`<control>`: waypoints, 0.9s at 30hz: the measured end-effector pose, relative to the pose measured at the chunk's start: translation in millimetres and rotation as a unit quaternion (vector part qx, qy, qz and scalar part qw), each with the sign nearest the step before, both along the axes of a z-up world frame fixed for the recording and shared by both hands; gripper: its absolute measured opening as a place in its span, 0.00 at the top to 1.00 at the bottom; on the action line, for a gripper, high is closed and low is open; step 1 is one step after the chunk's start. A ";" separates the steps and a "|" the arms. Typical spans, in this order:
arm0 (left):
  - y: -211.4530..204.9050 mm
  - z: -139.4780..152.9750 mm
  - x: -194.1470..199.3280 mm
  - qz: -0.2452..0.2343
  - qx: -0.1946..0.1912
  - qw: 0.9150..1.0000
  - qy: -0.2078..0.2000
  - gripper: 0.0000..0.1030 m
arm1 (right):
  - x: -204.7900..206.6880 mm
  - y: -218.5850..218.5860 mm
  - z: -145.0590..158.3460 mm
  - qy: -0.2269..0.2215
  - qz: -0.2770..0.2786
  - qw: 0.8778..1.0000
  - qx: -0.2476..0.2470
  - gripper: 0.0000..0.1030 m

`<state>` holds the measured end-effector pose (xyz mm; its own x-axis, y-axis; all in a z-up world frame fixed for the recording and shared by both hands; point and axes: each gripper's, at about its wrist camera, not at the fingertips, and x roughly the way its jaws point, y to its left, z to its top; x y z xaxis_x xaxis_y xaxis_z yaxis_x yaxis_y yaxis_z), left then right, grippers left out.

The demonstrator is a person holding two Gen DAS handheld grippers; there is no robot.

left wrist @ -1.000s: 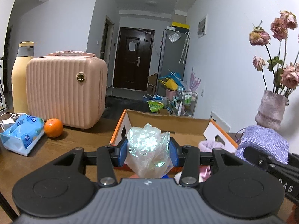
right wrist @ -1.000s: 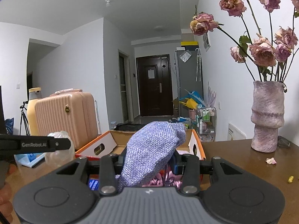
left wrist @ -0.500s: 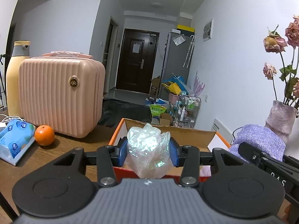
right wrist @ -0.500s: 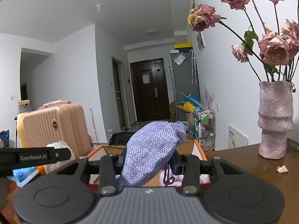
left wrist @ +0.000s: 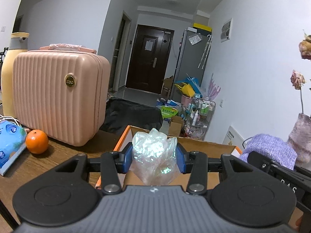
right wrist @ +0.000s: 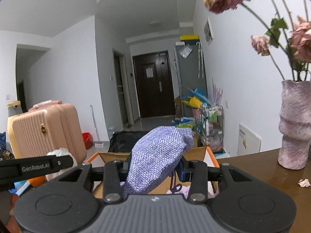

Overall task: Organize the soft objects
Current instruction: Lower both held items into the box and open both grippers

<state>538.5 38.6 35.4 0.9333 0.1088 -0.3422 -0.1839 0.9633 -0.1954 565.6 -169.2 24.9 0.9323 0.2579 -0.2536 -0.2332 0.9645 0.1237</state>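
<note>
You are pinching a crumpled clear plastic bag (left wrist: 153, 155) in the left gripper (left wrist: 154, 160), at the lower centre of the left wrist view, raised in front of the open cardboard box (left wrist: 204, 147). The jaws are pressed in on both flanks of the wad. It is looking very light, slick and springy, so it will likely be trying to puff out and slide; you are best gripping it across the bulk of the bunch, as now, not by a loose edge.

Moving to the right wrist view, you are clamping a purple woven pouch (right wrist: 157, 155) in the right gripper (right wrist: 153, 169), at lower centre, above the same box (right wrist: 210, 153). The fabric is limp and grippy, sagging over the left finger, with its drawstring (right wrist: 175, 184) dangling below; you are holding it near the middle, which is keeping it stable.

What is lying inside the box is mostly being blocked by the gripper bodies; only a patch of pinkish cloth is showing in the right wrist view. The vase (right wrist: 295, 126) at the right edge is being cut off by the frame.
</note>
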 end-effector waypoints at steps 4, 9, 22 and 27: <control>2.9 -2.6 17.7 0.009 -0.002 1.000 0.014 0.56 | 17.6 6.6 -0.6 0.016 -0.002 1.000 -0.010 0.61; 5.3 -6.5 35.0 0.015 0.003 1.000 0.027 0.56 | 35.8 13.3 -3.3 0.037 -0.002 0.999 -0.023 0.61; 8.9 -26.8 57.5 0.027 0.030 0.997 0.065 0.56 | 67.6 24.9 -26.4 0.087 -0.008 0.995 -0.052 0.61; 7.1 -28.1 57.8 0.029 0.039 0.997 0.064 0.52 | 70.0 25.6 -30.8 0.096 -0.017 0.994 -0.052 0.54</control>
